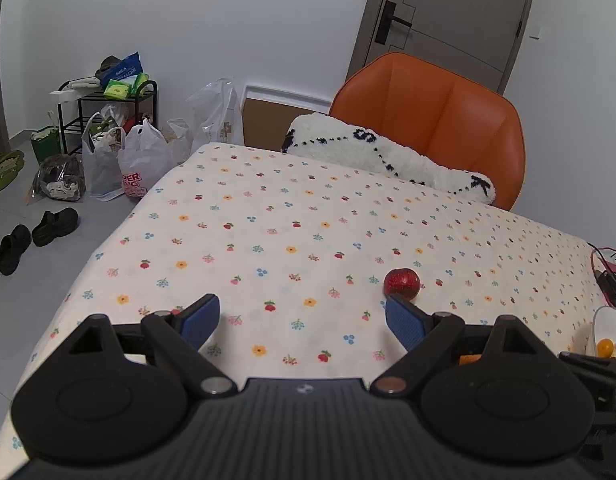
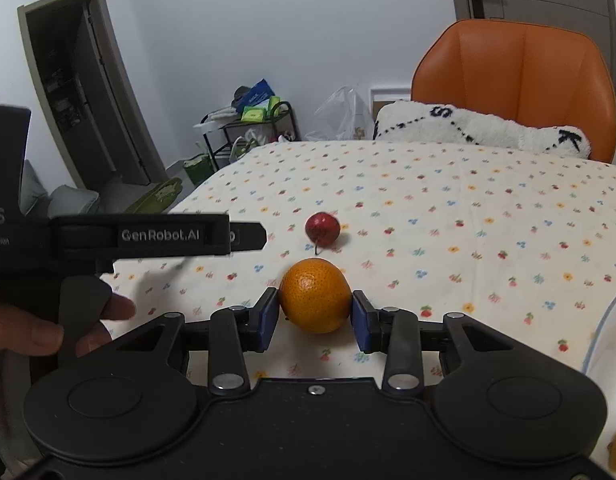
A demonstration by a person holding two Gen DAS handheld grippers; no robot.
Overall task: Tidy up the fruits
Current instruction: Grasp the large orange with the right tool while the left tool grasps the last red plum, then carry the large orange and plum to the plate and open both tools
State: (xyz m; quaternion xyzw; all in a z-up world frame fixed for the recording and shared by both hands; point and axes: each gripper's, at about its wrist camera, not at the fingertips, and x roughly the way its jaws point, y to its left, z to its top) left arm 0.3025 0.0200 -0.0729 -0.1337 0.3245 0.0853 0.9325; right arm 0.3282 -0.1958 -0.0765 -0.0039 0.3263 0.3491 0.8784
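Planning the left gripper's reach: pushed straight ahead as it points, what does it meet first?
Probably only floral tablecloth; the open left gripper aims left of the small red fruit, which sits just off its right finger.

"GenRobot.AI": white lettering on black handheld left gripper [image 2: 249,236]. "PER": red print, partly hidden, on white plastic shopping bag [image 1: 141,160]. "K": black letter on white fluffy cushion [image 1: 392,156].

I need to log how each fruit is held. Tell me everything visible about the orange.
The orange is round, with bright, dimpled, slightly glossy peel, whole and unpeeled. It sits between the blue pads of the right tool, which press on its left and right sides. It looks low over the floral tablecloth; contact underneath cannot be told. The small red fruit lies beyond it, apart.
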